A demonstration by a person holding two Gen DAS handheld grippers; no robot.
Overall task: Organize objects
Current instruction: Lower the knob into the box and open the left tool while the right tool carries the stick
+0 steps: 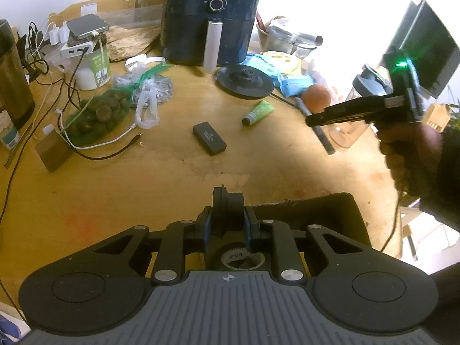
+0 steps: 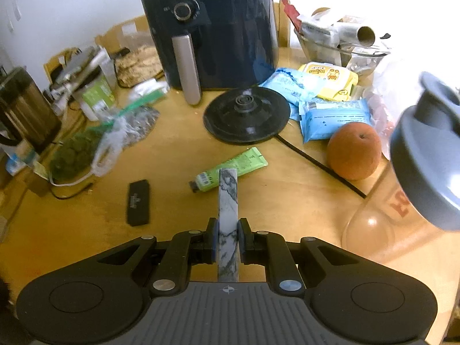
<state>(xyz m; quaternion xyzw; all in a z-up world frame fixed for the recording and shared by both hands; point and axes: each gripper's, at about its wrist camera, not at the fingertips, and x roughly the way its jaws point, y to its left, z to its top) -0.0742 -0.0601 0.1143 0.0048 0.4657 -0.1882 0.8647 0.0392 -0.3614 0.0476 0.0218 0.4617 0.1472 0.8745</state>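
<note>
One marbled bar (image 2: 228, 218) clamped in right tongs (image 2: 228, 240), long axis pointing forward.

Table (image 2: 287, 201) was worn matt wood; bar (image 2: 228, 201) in right gripper (image 2: 228, 238) looked polished marble; air fryer (image 2: 230, 28) beyond it, glossy plastic

Home kitchen — air fryer (image 1: 212, 17), kettle base (image 2: 246, 116).

Both wrist cams sit close over the wooden table (image 1: 201, 178), tilted down past their own fingers; both catch the air fryer (image 1: 212, 14) and kettle base (image 2: 247, 118).
</note>
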